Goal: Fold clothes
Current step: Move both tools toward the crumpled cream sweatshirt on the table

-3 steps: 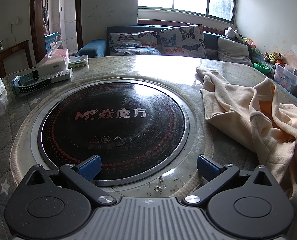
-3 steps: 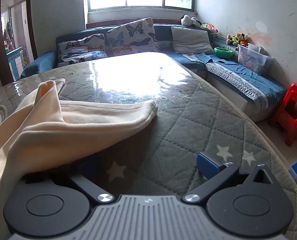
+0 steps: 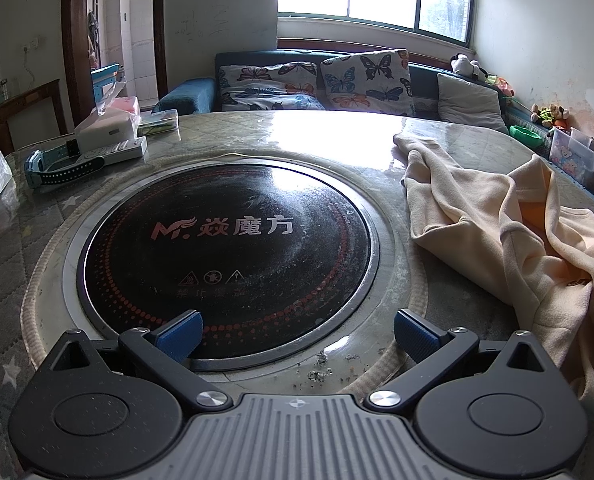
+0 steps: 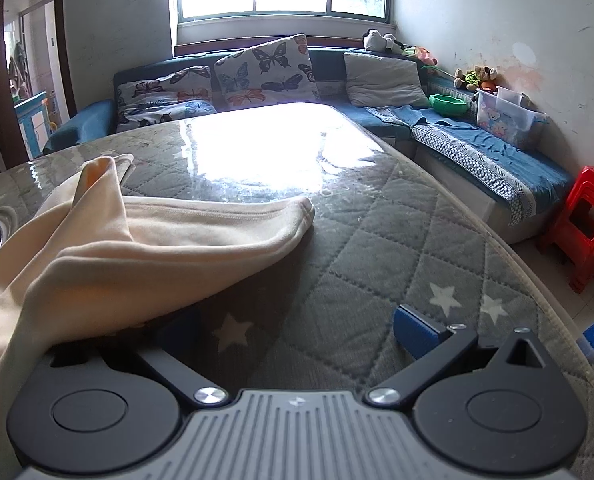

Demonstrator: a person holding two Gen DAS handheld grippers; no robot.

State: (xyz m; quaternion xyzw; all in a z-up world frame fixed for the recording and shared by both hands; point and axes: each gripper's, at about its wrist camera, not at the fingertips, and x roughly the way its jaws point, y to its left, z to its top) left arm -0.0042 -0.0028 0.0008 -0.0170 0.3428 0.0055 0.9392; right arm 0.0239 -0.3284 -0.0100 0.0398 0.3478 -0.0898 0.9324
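A cream garment (image 3: 497,224) lies crumpled on the right part of the round table, with a sleeve stretched toward the back. My left gripper (image 3: 295,334) is open and empty over the near rim of the black induction plate (image 3: 225,252), left of the garment. In the right wrist view the garment (image 4: 137,248) fills the left side, one sleeve end pointing right. My right gripper (image 4: 293,336) is open; the cloth's edge drapes over its left finger, and the right fingertip (image 4: 415,330) is bare above the quilted cover.
The table (image 4: 397,240) has a grey quilted star cover under a glossy sheet. A tissue box (image 3: 105,128), power strip (image 3: 117,150) and watch (image 3: 57,168) sit at the back left. A sofa (image 4: 257,76) stands behind; a red stool (image 4: 581,220) is beside the table's right edge.
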